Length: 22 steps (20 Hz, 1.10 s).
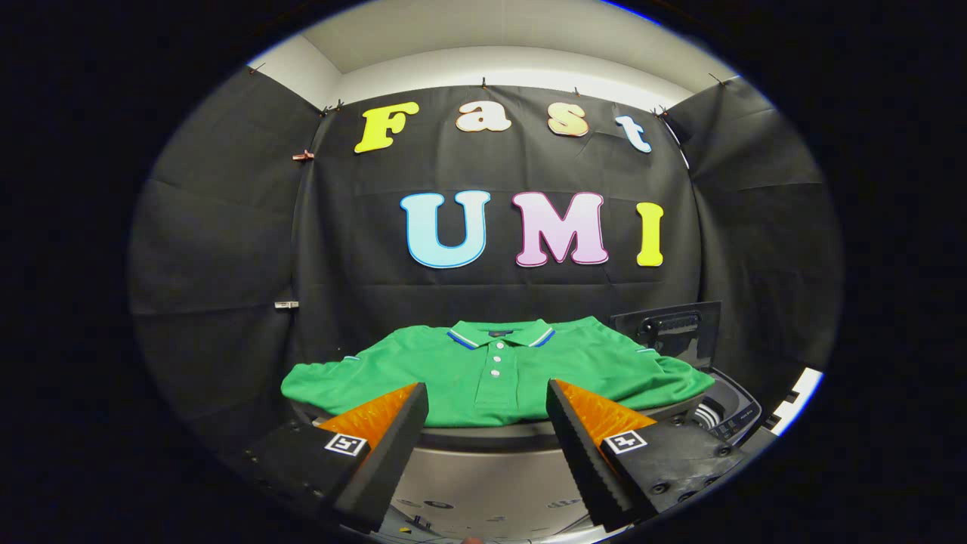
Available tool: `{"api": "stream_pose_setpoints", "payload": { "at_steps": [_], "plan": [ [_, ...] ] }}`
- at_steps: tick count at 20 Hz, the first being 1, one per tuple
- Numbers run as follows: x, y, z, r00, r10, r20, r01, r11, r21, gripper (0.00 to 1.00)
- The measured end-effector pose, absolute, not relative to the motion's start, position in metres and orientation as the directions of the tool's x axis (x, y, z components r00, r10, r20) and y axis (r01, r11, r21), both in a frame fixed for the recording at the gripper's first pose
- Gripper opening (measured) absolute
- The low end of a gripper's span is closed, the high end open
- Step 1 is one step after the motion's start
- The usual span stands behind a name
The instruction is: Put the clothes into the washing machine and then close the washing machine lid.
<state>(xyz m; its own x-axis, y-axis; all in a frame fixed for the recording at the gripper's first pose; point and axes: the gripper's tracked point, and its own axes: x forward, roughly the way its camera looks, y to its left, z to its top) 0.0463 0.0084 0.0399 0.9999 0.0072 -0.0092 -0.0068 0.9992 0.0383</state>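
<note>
A green polo shirt (495, 374) with a blue-and-white trimmed collar and white buttons lies spread flat on top of the washing machine (483, 472), just beyond my fingertips. Its hem drapes over the machine's front rim. My gripper (487, 393) is open, with a wide gap and nothing between the fingers. The tips hover in front of the shirt's lower edge, one on each side of its button placket. The machine's dark lid (668, 329) stands raised behind the shirt's right sleeve.
The machine's control panel (729, 412) shows past the right finger, under the raised lid. Black cloth walls close in the booth behind and on both sides. The machine's pale front face lies below the fingers.
</note>
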Motion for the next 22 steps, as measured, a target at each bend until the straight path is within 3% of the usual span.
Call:
{"api": "stream_pose_setpoints", "payload": {
  "at_steps": [6, 11, 17, 22],
  "plan": [
    [0.090, 0.008, 0.071, 1.000, 0.002, -0.011, -0.001, 1.000, 0.029, 0.98],
    [0.131, 0.005, 0.077, 0.996, -0.003, -0.092, 0.008, 0.999, 0.047, 0.98],
    [0.176, -0.004, 0.039, 0.939, -0.039, -0.341, 0.043, 0.999, 0.005, 0.98],
    [0.192, 0.002, 0.013, 0.867, -0.032, -0.496, -0.002, 0.998, -0.068, 0.99]
  ]
}}
